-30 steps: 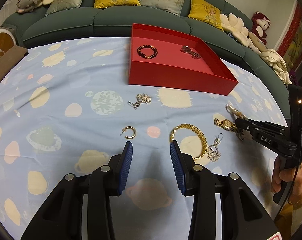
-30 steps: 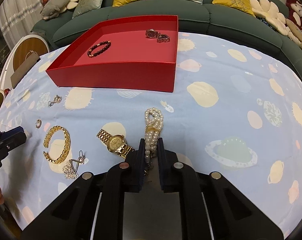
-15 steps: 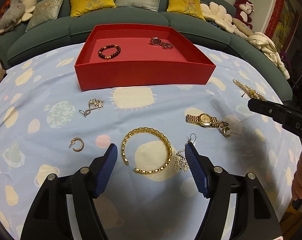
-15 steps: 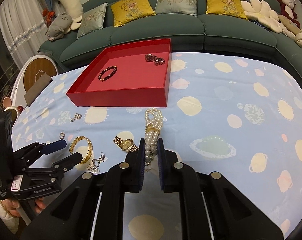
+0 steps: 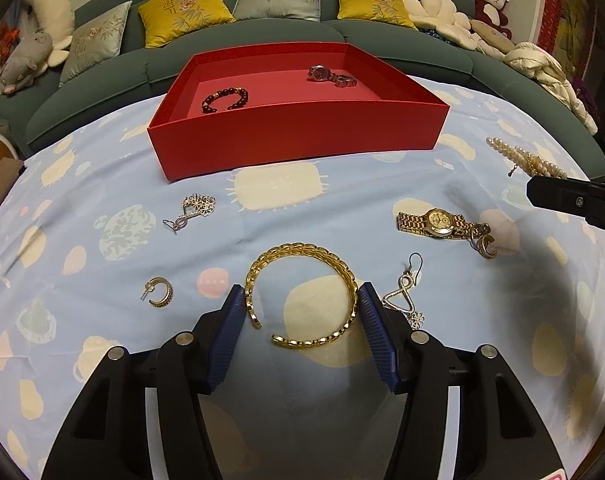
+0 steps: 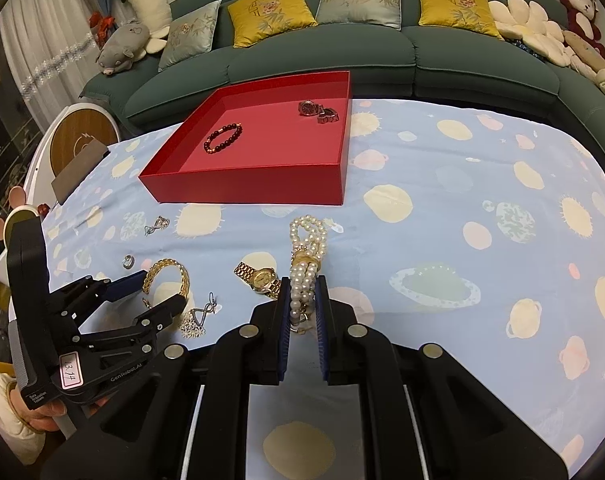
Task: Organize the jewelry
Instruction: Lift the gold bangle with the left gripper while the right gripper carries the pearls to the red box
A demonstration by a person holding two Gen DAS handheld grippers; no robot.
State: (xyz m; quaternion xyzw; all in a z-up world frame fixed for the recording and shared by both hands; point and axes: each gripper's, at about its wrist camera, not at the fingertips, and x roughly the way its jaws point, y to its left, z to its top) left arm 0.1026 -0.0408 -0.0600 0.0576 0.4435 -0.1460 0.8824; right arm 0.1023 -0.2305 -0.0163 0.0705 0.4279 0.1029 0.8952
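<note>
Left wrist view has my left gripper spread wide with the gold bangle sitting right between the blue pads, both sides about touching its rim but not squeezing yet. That bangle looks stiff and springy with an open gap at the front, so I'd guess pinching across the two solid sides is the way, not near the gap where it could flex and pop out; polished links, probably slippery. My right gripper is clamped on the pearl bracelet, which is floppy, so expect the loose end to dangle and swing. The red box is further back with a bead bracelet and a dark watch already inside. A gold watch, some earrings and a small hoop lie around on a soft blue patterned tablecloth that could bunch up. Green sofa with cushions behind.
</note>
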